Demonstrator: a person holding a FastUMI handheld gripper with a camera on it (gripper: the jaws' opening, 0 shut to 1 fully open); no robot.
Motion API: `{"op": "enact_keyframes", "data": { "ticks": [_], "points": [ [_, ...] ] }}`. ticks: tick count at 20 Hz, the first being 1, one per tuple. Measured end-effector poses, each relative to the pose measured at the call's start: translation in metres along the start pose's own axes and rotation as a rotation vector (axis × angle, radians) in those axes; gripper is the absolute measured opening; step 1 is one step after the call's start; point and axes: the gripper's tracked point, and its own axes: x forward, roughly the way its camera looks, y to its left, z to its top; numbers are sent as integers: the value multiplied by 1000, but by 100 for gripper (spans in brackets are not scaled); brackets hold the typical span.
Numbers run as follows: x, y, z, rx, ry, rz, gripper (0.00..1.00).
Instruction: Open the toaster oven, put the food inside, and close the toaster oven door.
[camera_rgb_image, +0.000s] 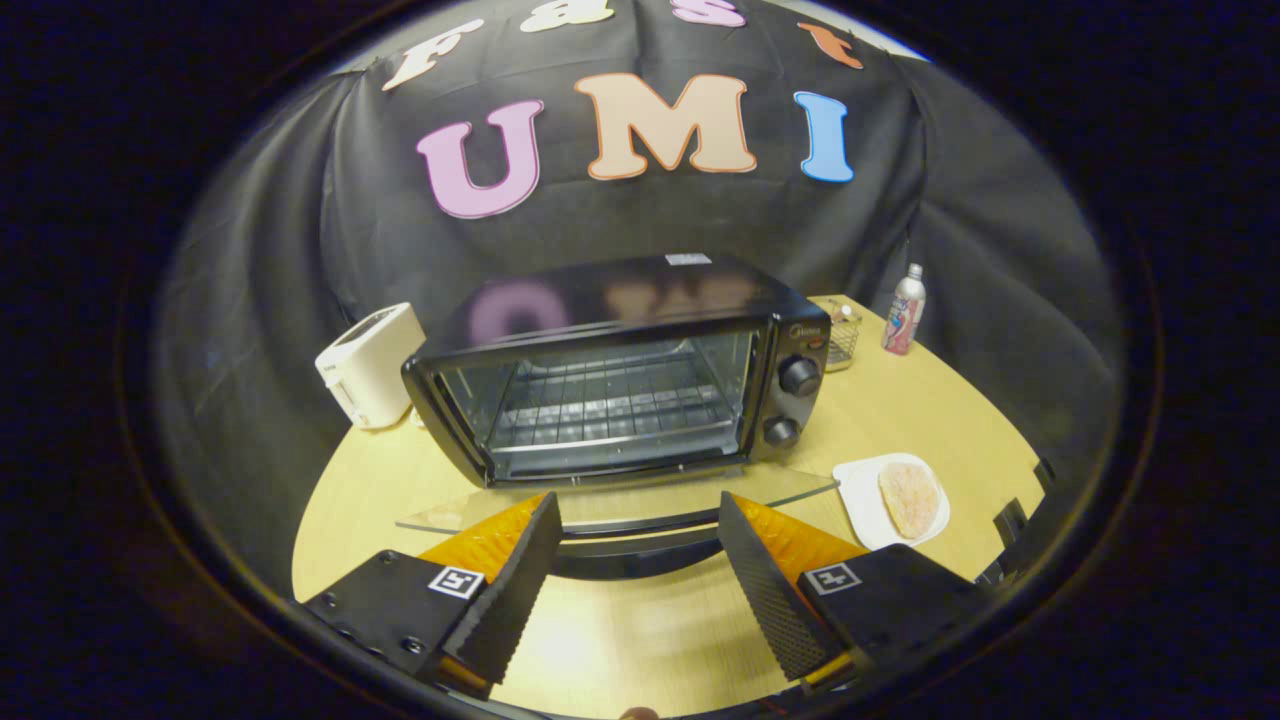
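Door (620, 505) of the toaster oven (620, 370) already lies folded down flat; we hold our gripper (635, 560) just before its handle, fingers spread and empty; food (908, 497) waits on its plate (858, 490), right of the oven; loading and closing remain, we judge.

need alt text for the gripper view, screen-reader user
A black toaster oven sits on a wooden table, its glass door folded down flat just ahead of the open gripper. Food on a white plate waits right of the fingers; a white toaster stands left of the oven.
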Motion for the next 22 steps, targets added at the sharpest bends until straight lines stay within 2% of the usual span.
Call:
{"op": "enact_keyframes", "data": {
  "ticks": [11,16,19,22],
  "points": [
    [19,-18,-93,-20,188,-40,100],
    [21,-26,-90,12,189,-54,100],
    [19,-40,-64,-5,140,-70,100],
    [20,-69,-33,8,87,-121,100]
  ]
}}
